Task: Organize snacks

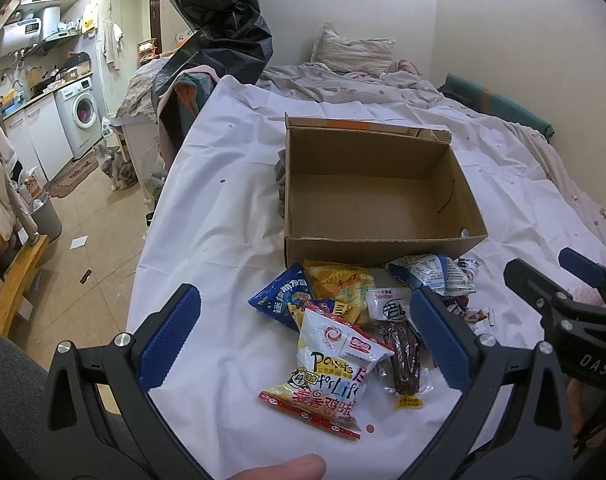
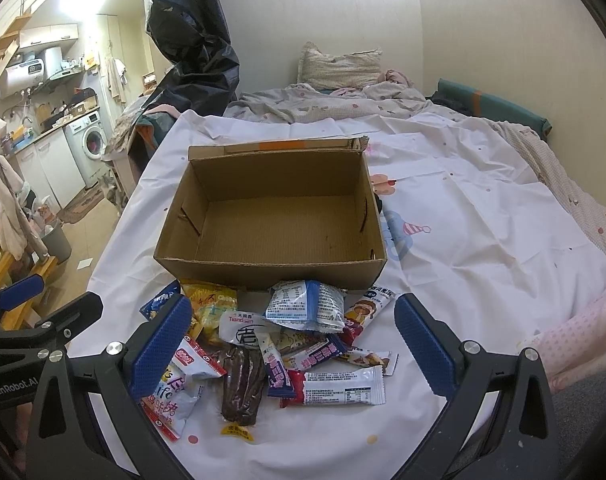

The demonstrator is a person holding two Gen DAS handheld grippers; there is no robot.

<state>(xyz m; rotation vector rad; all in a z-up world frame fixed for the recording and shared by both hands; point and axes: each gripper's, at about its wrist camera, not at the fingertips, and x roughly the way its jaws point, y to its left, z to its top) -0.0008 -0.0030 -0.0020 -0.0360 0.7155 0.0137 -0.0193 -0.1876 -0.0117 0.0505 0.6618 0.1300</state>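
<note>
An empty open cardboard box (image 1: 387, 240) (image 2: 263, 268) stands on a white sheet. A pile of snack packets lies in front of it: a white chicken-flavour bag (image 1: 331, 372) (image 2: 175, 396), a dark brown sausage pack (image 1: 403, 356) (image 2: 241, 384), a blue bag (image 1: 279, 300), a yellow bag (image 1: 339, 284) (image 2: 211, 304), a white-and-blue pouch (image 2: 307, 304) and a white bar (image 2: 339, 388). My left gripper (image 1: 307, 332) is open, hovering over the white bag. My right gripper (image 2: 291, 344) is open over the pile; it also shows in the left wrist view (image 1: 563, 280).
The white sheet (image 2: 483, 240) covers a bed with a rumpled quilt and pillow (image 1: 351, 54) at the back. A black plastic bag (image 1: 219, 20) hangs at the left rear. The bed edge drops to a tiled floor on the left, with a washing machine (image 1: 81, 112) and a cat (image 1: 117, 164).
</note>
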